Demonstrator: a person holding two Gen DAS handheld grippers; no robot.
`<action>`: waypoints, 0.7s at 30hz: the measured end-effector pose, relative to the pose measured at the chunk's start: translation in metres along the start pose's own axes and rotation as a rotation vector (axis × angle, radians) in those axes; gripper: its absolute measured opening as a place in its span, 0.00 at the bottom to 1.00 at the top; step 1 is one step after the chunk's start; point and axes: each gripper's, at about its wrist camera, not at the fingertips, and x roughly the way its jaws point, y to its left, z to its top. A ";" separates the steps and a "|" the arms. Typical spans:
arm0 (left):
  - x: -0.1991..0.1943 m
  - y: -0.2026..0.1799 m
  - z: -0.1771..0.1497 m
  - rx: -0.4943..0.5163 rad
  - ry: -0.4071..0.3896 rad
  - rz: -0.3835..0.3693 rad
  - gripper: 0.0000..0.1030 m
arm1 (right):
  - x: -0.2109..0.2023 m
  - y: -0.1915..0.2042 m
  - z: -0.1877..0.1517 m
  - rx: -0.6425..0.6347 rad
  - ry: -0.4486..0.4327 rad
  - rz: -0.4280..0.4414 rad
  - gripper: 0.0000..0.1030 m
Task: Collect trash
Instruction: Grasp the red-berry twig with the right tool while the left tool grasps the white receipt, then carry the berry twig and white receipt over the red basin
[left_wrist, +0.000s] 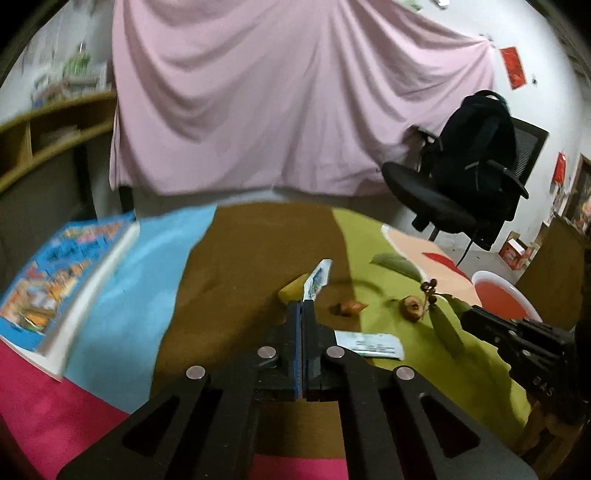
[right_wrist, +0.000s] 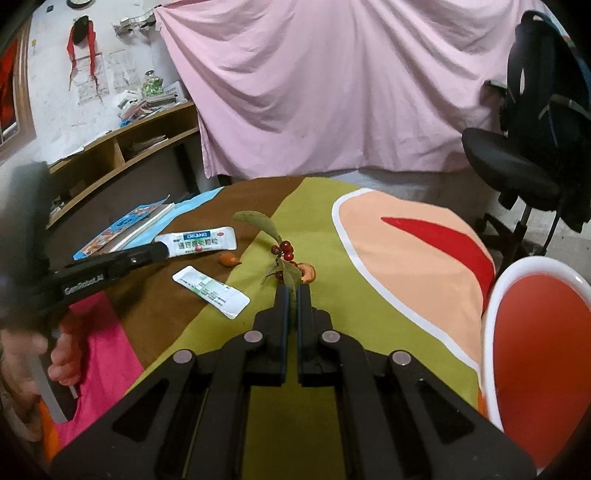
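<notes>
Left wrist view first: the left tool (left_wrist: 302, 304) is clenched on the end of a white sachet (left_wrist: 317, 279), which sticks out forward past the tips, above the table (left_wrist: 236, 266). It's a thin foil packet, light and floppy, likely slick, so an edge pinch like this one looks right. A second sachet (left_wrist: 369, 343) lies flat just right of the tool, a small orange scrap (left_wrist: 351, 306) ahead, a brown fruit piece (left_wrist: 413, 307) beside a leafy sprig. A book (left_wrist: 62, 280) sits far left, and the red bin (left_wrist: 502, 295) waits at the right edge.

Right wrist view now: the right tool (right_wrist: 291, 295) is closed on a leaf of the berry sprig (right_wrist: 284, 254), which rests on the green patch of cloth. Featherweight stuff, soft, and the berries could drop off if shaken; I'd say the stem is a surer hold than the leaf. The red bin (right_wrist: 535, 332) stands close on the right.
</notes>
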 end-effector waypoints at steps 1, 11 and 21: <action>-0.005 -0.003 -0.002 0.015 -0.028 0.008 0.00 | -0.001 0.001 -0.001 -0.006 -0.007 -0.005 0.32; -0.047 -0.027 -0.022 0.083 -0.242 0.060 0.00 | -0.034 0.004 -0.002 -0.032 -0.180 -0.030 0.32; -0.080 -0.085 -0.022 0.194 -0.408 0.036 0.00 | -0.098 -0.006 -0.002 -0.023 -0.467 -0.110 0.32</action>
